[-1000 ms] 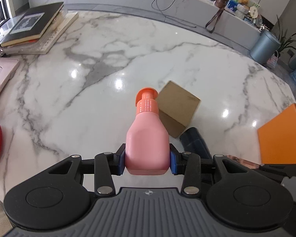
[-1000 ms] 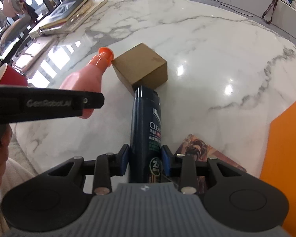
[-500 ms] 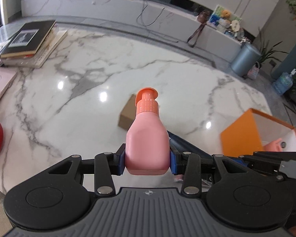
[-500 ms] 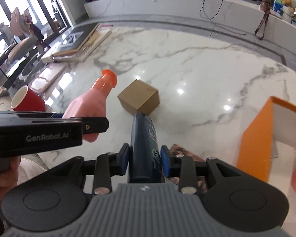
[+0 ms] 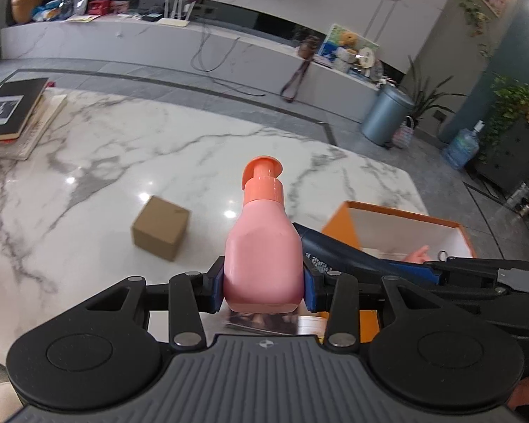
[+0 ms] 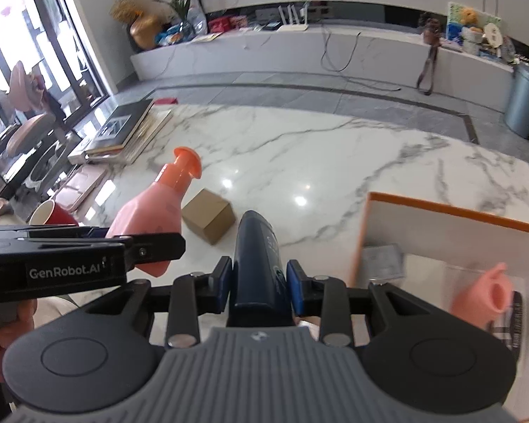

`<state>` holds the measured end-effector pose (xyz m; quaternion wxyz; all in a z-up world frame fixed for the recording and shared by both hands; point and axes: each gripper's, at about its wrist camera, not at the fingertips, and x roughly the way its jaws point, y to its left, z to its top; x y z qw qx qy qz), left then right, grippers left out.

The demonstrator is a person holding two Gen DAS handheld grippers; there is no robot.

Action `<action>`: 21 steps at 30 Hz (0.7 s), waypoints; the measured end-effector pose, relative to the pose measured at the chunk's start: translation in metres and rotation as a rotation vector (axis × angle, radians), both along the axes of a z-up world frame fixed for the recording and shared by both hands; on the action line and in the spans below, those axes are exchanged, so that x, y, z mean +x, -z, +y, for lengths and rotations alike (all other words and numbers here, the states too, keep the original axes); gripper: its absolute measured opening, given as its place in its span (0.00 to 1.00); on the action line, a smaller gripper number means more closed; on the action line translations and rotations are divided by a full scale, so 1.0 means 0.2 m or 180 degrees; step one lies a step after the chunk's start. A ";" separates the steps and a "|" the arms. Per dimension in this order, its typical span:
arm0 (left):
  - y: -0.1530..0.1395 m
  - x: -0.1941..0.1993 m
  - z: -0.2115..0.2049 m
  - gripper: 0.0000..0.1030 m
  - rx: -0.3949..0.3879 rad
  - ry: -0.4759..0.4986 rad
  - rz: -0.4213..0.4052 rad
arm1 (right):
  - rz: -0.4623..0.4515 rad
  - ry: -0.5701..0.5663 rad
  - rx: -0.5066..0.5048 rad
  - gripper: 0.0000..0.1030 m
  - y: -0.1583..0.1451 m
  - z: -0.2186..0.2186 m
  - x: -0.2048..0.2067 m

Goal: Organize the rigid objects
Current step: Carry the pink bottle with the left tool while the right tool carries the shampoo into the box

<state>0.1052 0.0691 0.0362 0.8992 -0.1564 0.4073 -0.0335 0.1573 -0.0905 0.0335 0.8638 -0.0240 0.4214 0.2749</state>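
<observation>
My left gripper (image 5: 263,287) is shut on a pink pump bottle (image 5: 262,246) with an orange cap, held above the marble table (image 5: 158,162). My right gripper (image 6: 259,285) is shut on a dark blue shampoo bottle (image 6: 259,257), held just right of the left one. The pink bottle also shows in the right wrist view (image 6: 151,208), and the blue bottle in the left wrist view (image 5: 335,253). An orange box (image 6: 451,232) with white inner walls stands at the right and holds a pink object (image 6: 486,296) and a grey packet (image 6: 384,261).
A brown cardboard box (image 5: 160,227) sits on the table to the left. A stack of books (image 5: 10,112) lies at the far left. A red cup (image 6: 51,213) and pink trays (image 6: 81,187) are at the near left. A booklet (image 5: 261,322) lies under the grippers.
Both grippers have lifted higher and tilted up with their bottles. The cardboard box now looks farther away and the orange box's inside has come into view.
</observation>
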 end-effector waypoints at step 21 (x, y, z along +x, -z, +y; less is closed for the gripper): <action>0.07 0.15 -0.61 0.46 -0.0059 0.0937 0.0231 | 0.0057 0.0678 -0.0284 0.32 0.03 -0.66 0.00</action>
